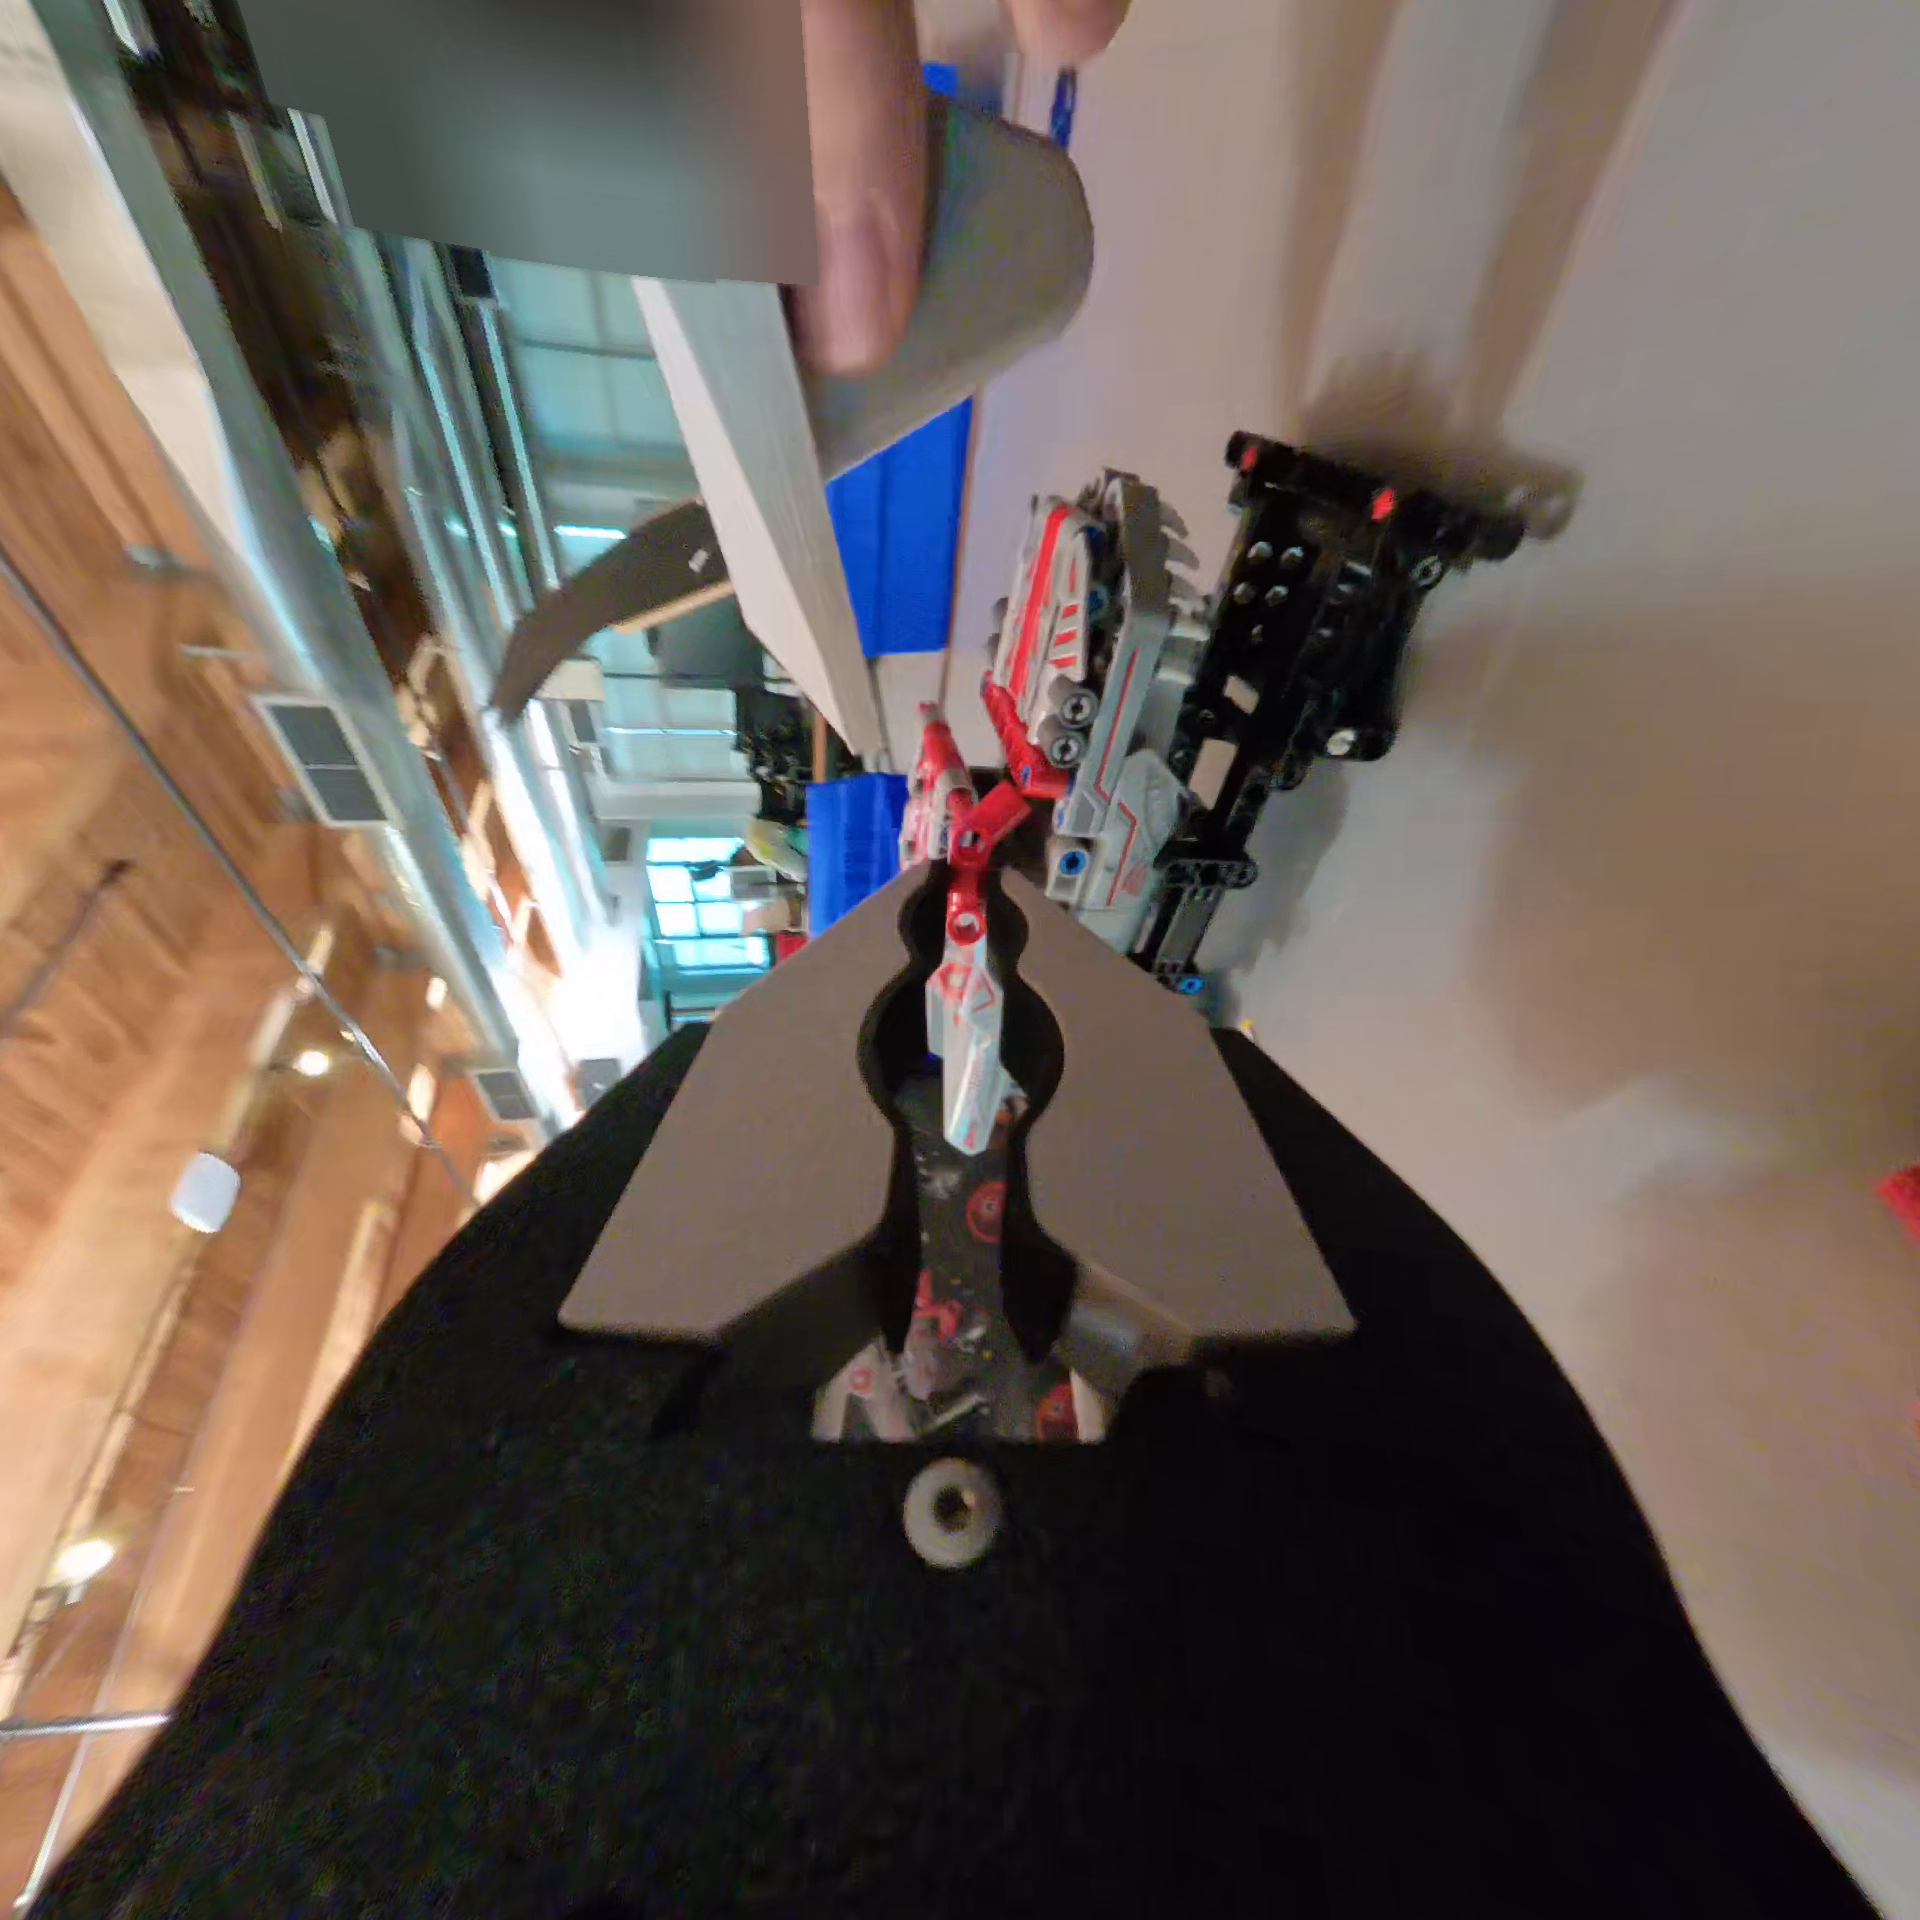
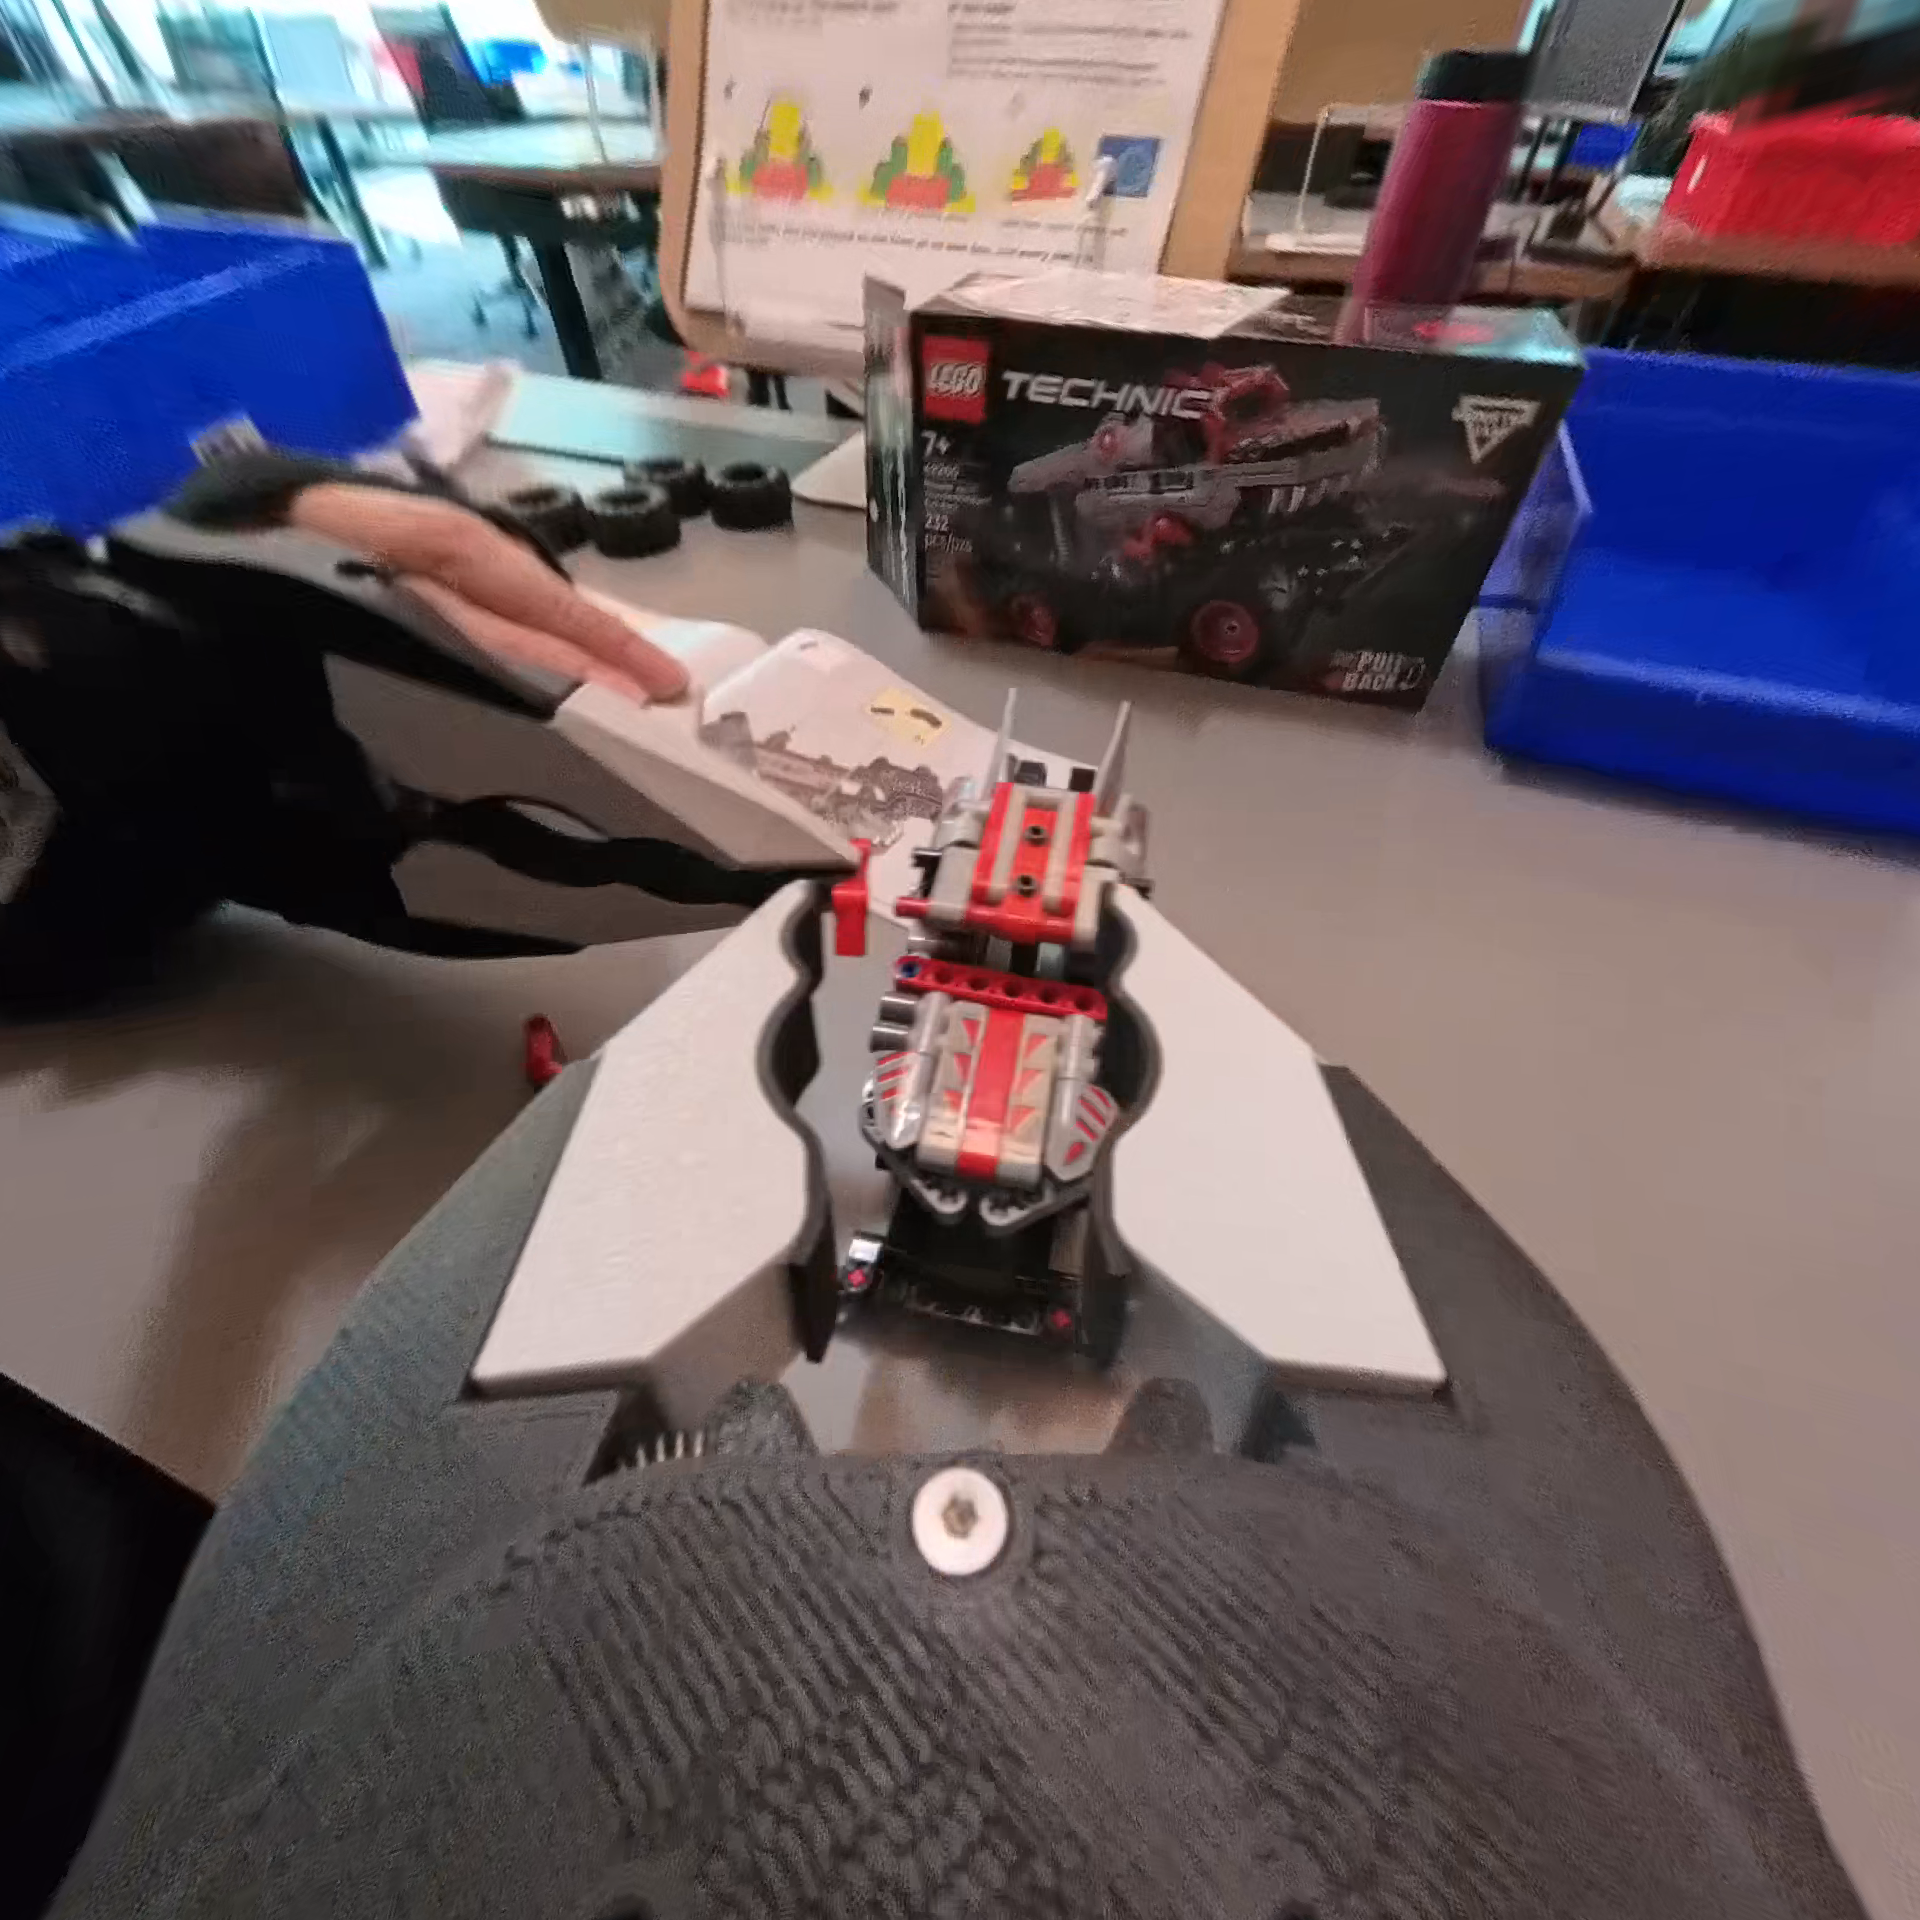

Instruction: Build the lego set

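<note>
A partly built grey, red and black truck [image 2: 987, 1060] stands on the grey table [image 2: 1507, 1091]; it also shows in the left wrist view [image 1: 1174, 675]. My left gripper [image 1: 964, 894] is shut on a grey and red panel piece [image 1: 971, 1039], whose red connector end is at the truck's rear side. In the right wrist view the left gripper [image 2: 847, 868] comes in from the left with the red end [image 2: 850, 920] at its tip. My right gripper [image 2: 966, 904] is open and hovers over the truck, one finger on each side. One of its fingers [image 1: 758, 499] sits above the truck.
The set's box [image 2: 1216, 499] stands behind the truck. An open instruction booklet [image 2: 831, 717] lies beside the box. Several black tyres [image 2: 644, 504] lie at the back left. Blue bins [image 2: 1714, 582] stand left and right. A small red part [image 2: 540, 1044] lies on the table.
</note>
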Tool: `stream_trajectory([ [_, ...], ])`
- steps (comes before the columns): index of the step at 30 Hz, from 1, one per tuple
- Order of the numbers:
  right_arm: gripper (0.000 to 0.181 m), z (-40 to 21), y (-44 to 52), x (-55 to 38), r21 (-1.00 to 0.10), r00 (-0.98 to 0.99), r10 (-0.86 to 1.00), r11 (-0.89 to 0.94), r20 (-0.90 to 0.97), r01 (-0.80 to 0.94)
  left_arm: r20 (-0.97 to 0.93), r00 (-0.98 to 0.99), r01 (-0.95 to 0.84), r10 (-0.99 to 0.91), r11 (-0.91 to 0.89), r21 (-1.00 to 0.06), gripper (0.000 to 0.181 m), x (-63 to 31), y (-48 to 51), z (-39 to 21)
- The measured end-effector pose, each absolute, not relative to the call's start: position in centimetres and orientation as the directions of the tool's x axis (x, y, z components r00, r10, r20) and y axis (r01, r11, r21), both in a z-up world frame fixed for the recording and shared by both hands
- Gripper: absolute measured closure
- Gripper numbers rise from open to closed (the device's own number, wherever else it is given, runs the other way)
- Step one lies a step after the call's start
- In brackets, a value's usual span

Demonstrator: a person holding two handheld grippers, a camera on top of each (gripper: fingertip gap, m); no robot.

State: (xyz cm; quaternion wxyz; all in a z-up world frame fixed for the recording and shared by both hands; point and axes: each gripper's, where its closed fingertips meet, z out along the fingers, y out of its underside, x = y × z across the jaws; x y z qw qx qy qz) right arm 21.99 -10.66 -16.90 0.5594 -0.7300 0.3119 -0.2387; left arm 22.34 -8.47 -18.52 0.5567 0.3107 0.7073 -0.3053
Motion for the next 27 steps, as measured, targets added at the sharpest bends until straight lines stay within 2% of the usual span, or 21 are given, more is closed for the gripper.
stream_trajectory([
  [1,0.12,-16.9,-11.0,22.3,-0.965,0.697,-0.716,-0.151,-0.041,-0.212,-0.982,-0.166,0.795,0.088,0.602,-0.081,0.178,22.3,-8.5,-18.3],
  [5,0.106,-17.7,-10.7,23.2,-0.952,0.747,-0.662,-0.192,-0.053,-0.238,-0.993,-0.088,0.842,0.081,0.539,-0.031,0.178,22.5,-8.9,-18.2],
  [12,0.105,-19.6,-9.6,23.9,-0.926,0.786,-0.612,-0.243,-0.084,-0.289,-0.993,-0.056,0.873,0.102,0.487,0.001,0.178,22.5,-9.2,-18.5],
  [18,0.114,-19.5,-9.9,24.4,-0.93,0.781,-0.62,-0.238,-0.077,-0.281,-0.994,-0.03,0.869,0.107,0.494,0.027,0.177,22.1,-9.3,-18.4],
  [23,0.111,-19.0,-10.2,24.9,-0.926,0.776,-0.628,-0.251,-0.066,-0.282,-0.992,-0.005,0.868,0.128,0.493,0.059,0.177,21.7,-9.2,-18.3],
  [27,0.111,-19.6,-9.8,25.0,-0.911,0.785,-0.616,-0.282,-0.067,-0.299,-0.992,-0.026,0.87,0.127,0.491,0.04,0.178,21.5,-9.2,-18.1],
])
